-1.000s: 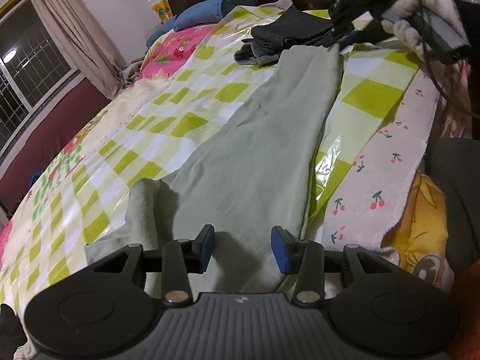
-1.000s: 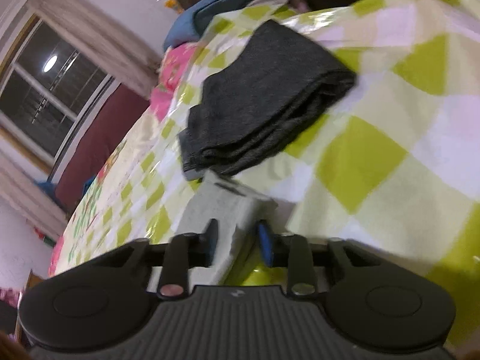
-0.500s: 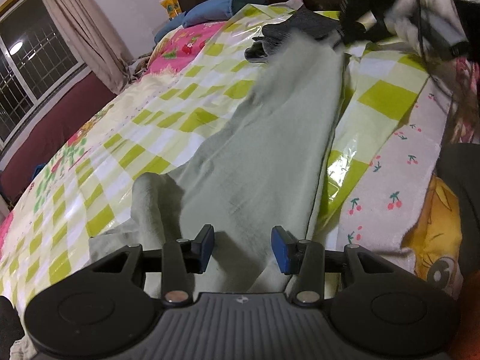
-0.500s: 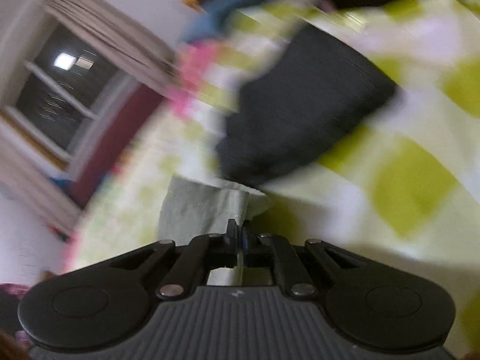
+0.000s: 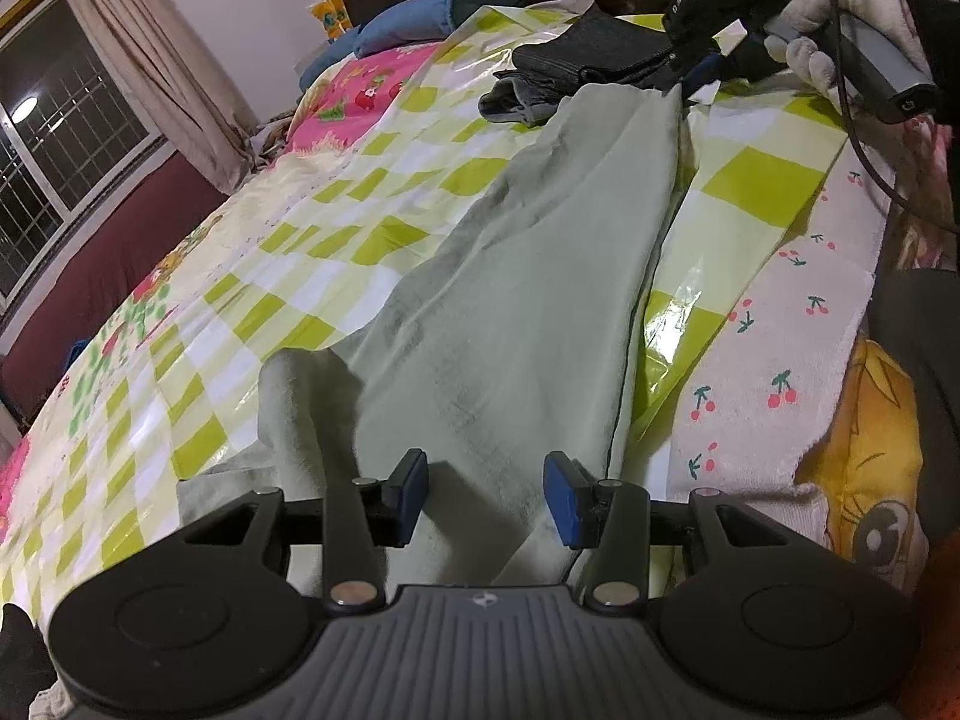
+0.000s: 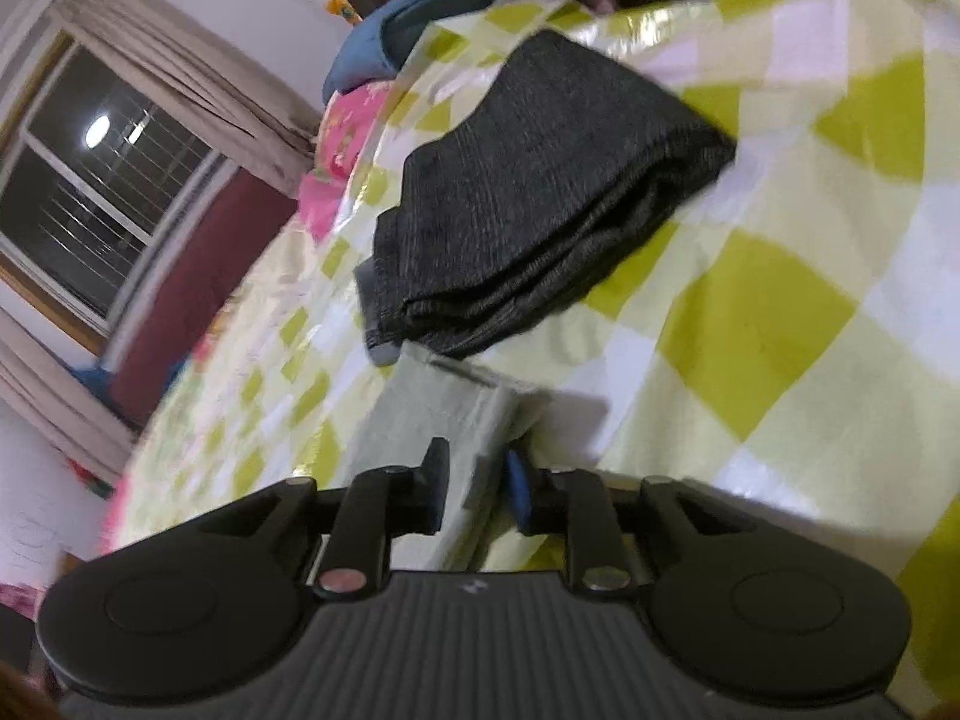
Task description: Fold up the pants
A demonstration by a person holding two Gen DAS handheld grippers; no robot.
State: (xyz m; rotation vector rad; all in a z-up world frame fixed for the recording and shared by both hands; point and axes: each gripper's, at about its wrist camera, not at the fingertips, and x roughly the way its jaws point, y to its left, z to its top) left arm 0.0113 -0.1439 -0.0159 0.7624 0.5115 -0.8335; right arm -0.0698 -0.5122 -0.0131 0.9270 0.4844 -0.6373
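Note:
Pale green pants [image 5: 528,300] lie lengthwise on the green-checked bedspread [image 5: 300,252]. My left gripper [image 5: 486,498] stands open low over their near end, the cloth passing under the blue pads with no grip. At the far end a white-gloved hand [image 5: 840,18] holds my right gripper [image 5: 699,75]. In the right wrist view that right gripper [image 6: 475,483] has the pants' hem [image 6: 444,402] between its jaws. The jaws are opening, with gaps showing on both sides of the cloth.
A folded dark grey garment [image 6: 540,198] lies just beyond the hem, also in the left wrist view [image 5: 576,60]. A blue pillow [image 5: 432,15] sits at the headboard. A cherry-print cloth [image 5: 780,330] and yellow cartoon fabric [image 5: 864,480] lie to the right. Window and curtain [image 5: 150,60] stand left.
Half a second ago the right gripper was shut on the hem in a blurred frame; now its jaws stand apart and the view is steadier. The left gripper keeps the same gap and place.

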